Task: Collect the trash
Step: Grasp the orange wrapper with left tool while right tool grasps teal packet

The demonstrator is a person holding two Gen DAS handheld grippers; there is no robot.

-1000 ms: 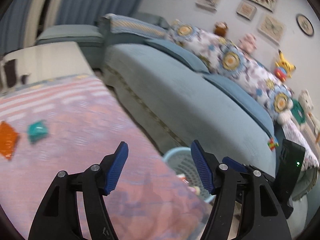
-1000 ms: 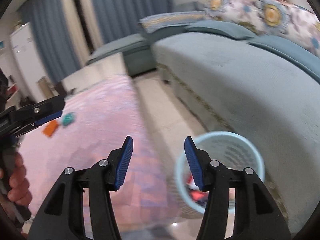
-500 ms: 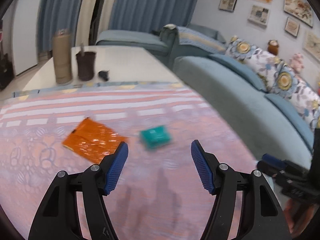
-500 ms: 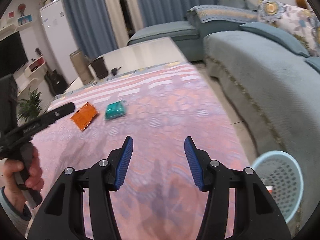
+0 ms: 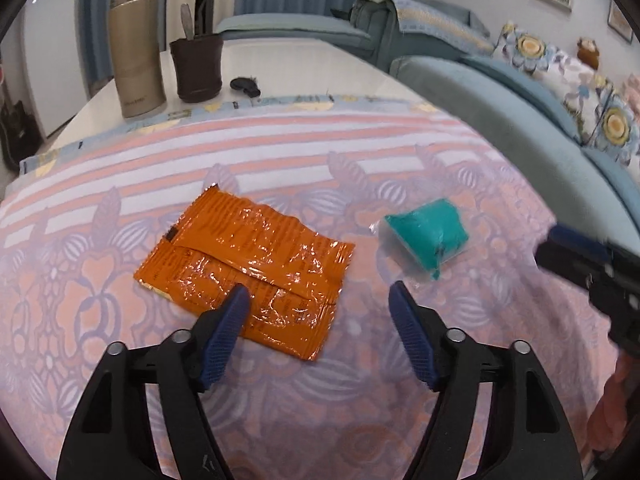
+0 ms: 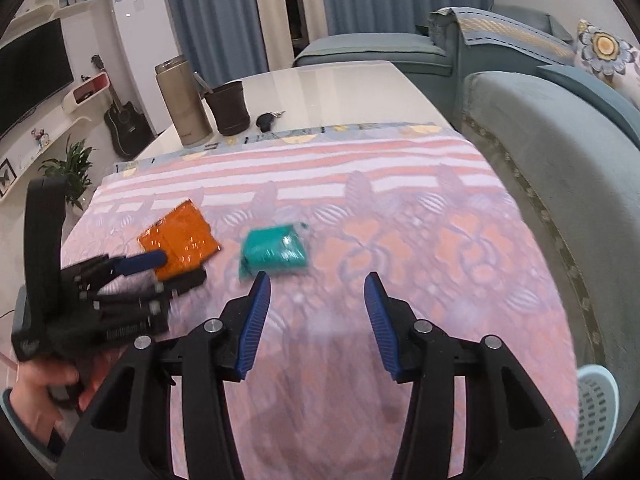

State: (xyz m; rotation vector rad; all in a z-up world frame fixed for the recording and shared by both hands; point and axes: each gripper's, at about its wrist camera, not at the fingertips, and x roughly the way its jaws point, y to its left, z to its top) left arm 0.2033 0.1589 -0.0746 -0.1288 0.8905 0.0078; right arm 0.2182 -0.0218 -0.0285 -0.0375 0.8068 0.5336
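Wrappers lie side by side on the cloth-covered bench (image 5: 120, 360). We hover our left gripper (image 5: 318, 308) over the orange foil wrapper (image 5: 248, 268), its jaws empty and opening, one blue pad above the near edge; its long axis runs diagonally away from us. The crumpled teal packet (image 6: 276, 252) sits just ahead and left of our right gripper (image 6: 318, 292), whose empty jaws are narrowing. The perforated blue basket (image 6: 596, 412) stands off the bench, low right.

Glossy crinkled foil wrapper (image 5: 248, 268) — woven cloth (image 5: 360, 152)
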